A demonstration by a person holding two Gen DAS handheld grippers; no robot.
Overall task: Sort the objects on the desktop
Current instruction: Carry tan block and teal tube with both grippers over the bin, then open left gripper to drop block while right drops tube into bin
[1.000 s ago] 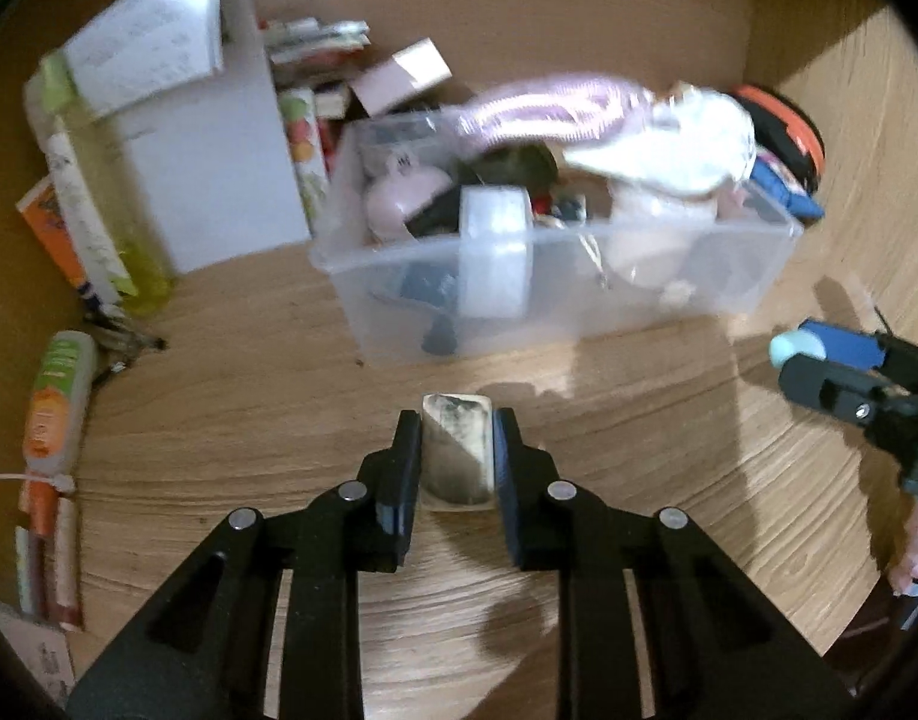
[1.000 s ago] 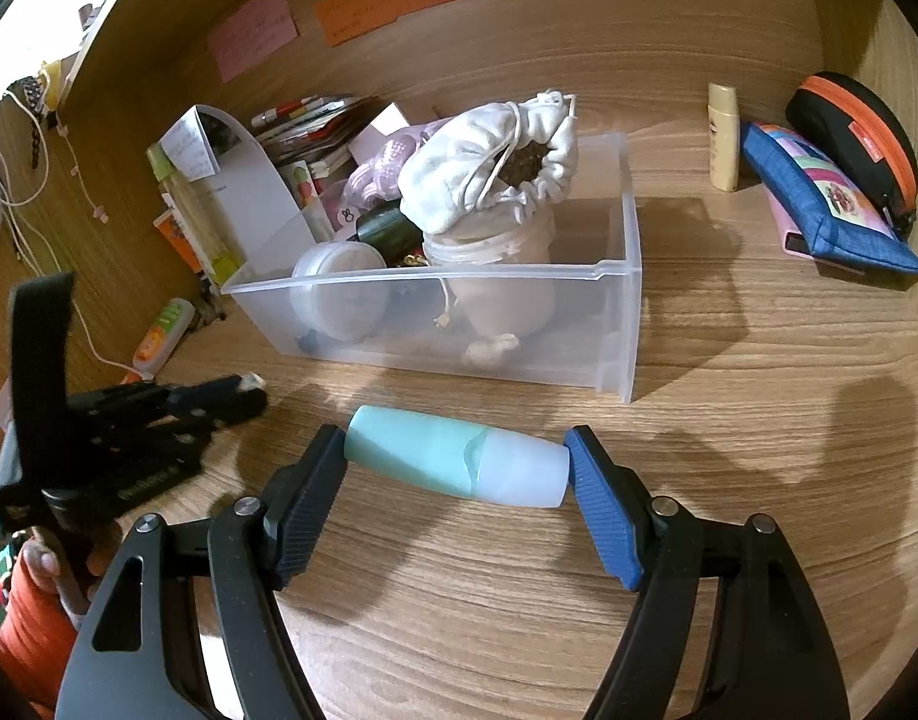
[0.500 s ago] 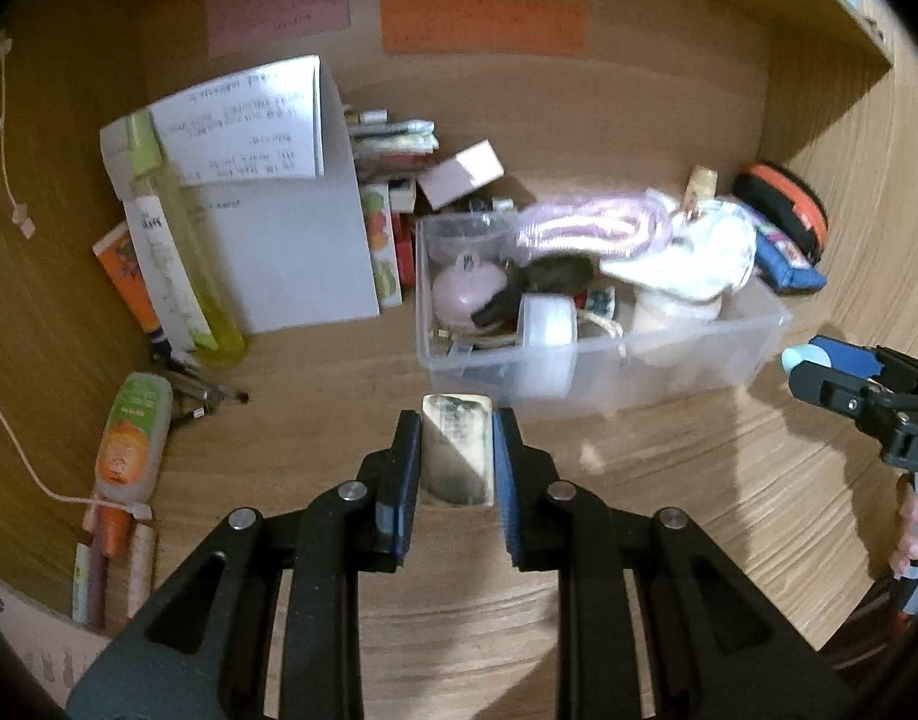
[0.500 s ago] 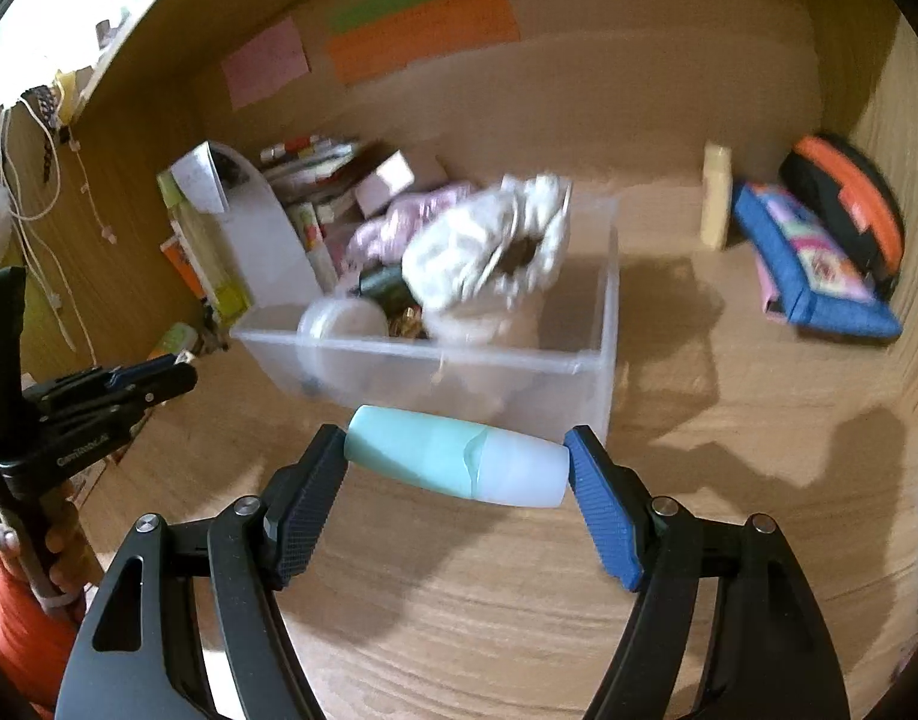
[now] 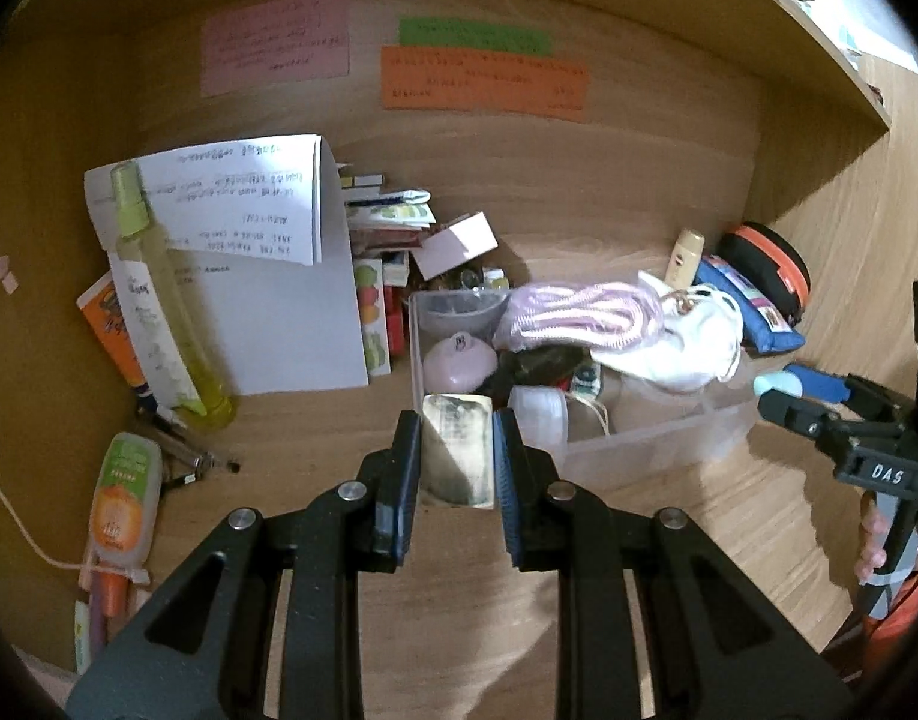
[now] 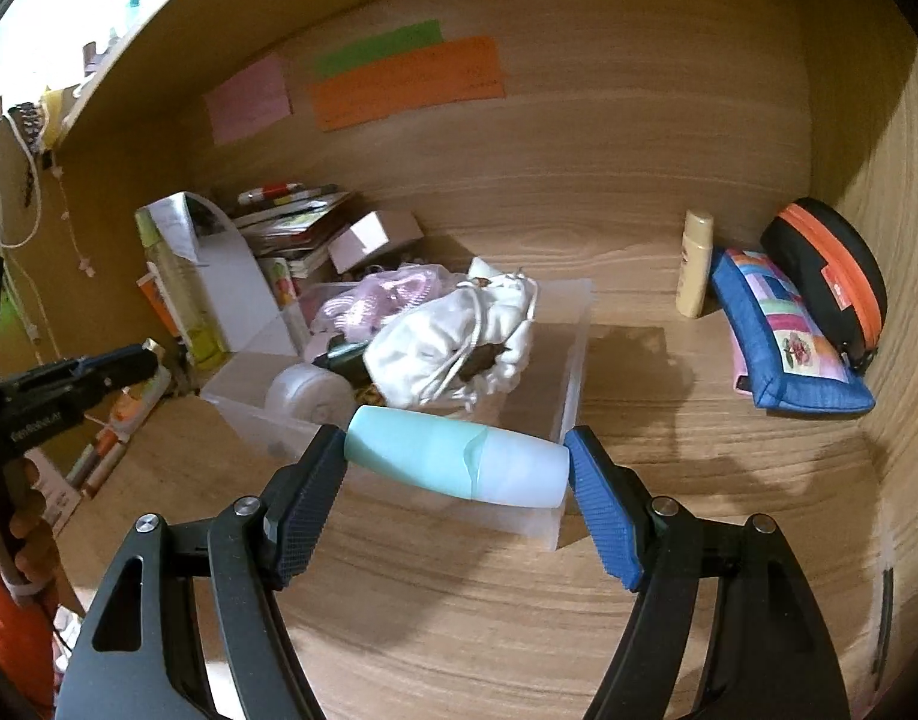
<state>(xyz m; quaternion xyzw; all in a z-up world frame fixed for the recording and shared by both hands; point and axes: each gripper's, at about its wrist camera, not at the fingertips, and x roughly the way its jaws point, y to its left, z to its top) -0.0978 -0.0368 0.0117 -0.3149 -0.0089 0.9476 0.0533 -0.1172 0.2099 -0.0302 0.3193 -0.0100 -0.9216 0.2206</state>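
My left gripper (image 5: 457, 450) is shut on a small pale, smudged rectangular block (image 5: 457, 450), held above the wooden desk in front of the clear plastic bin (image 5: 651, 444). My right gripper (image 6: 456, 462) is shut on a mint-green and white bottle (image 6: 456, 462), gripped end to end and lying crosswise above the near edge of the bin (image 6: 570, 396). The bin holds a white drawstring bag (image 6: 453, 336), a pink coiled cord (image 5: 579, 315), a round white jar (image 6: 306, 393) and a pink case (image 5: 459, 360). Each gripper shows at the side of the other's view: the right gripper (image 5: 786, 396) and the left gripper (image 6: 129, 366).
A white stand with papers (image 5: 267, 276), a yellow-green spray bottle (image 5: 165, 300) and books stand at the back left. An orange-labelled tube (image 5: 123, 498) and pens lie at the left. A blue pouch (image 6: 783, 336), black-and-orange case (image 6: 831, 282) and beige bottle (image 6: 696, 264) sit at the right.
Both grippers have risen and drawn back with their objects held, so the bin looks smaller and lower. The back wall's coloured notes have come into view.
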